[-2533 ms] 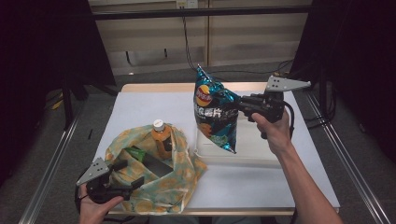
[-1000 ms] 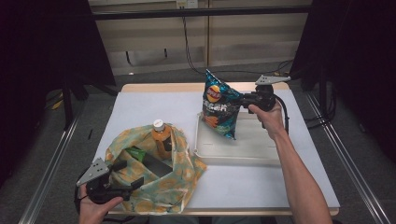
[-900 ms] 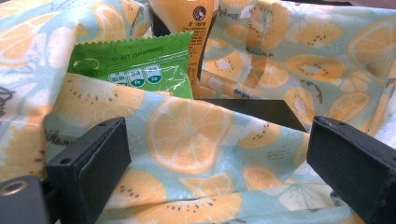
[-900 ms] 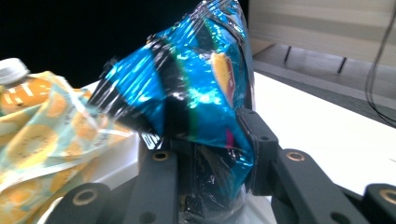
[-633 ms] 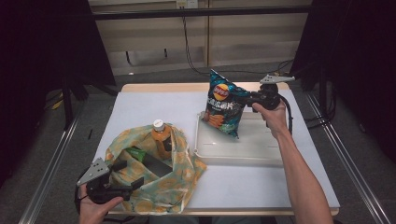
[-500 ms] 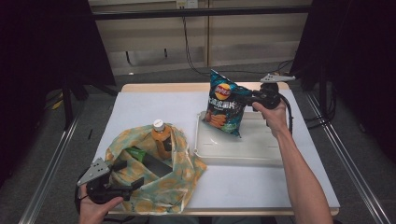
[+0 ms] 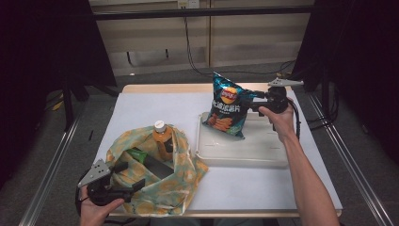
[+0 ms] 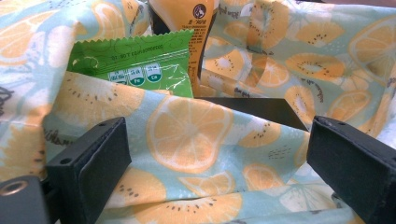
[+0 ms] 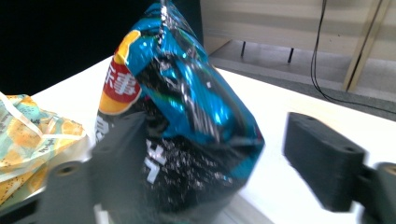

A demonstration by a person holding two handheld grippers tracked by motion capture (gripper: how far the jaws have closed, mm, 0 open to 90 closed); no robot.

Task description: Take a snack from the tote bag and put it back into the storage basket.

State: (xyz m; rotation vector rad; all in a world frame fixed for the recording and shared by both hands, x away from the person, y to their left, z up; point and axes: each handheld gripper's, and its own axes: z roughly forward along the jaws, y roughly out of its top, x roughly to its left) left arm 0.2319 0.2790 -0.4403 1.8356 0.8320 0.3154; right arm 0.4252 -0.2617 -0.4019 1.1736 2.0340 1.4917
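Observation:
A blue chip bag [image 7: 227, 110] stands tilted on the far left part of the white tray [image 7: 244, 155]. My right gripper [image 7: 249, 101] is level beside its upper right side. In the right gripper view the chip bag [image 9: 187, 116] sits between the jaws, which have just been opening; the right pad stands clear of it, so my right gripper [image 9: 215, 154] is open. My left gripper [image 7: 129, 181] rests at the near edge of the fruit-print cloth bag [image 7: 183, 179]. My left gripper [image 8: 215, 163] is open, with cloth lying between its jaws.
The cloth bag holds an orange drink bottle [image 7: 161, 136], a green snack packet [image 8: 140, 65] and a flat black box [image 7: 157, 167]. Bare white tabletop [image 7: 141, 113] lies at the far left. Metal rails run along both table sides.
The right hand carried the chip bag back and to the right, set it down on the tray, and the jaws parted from it. The left hand stayed put.

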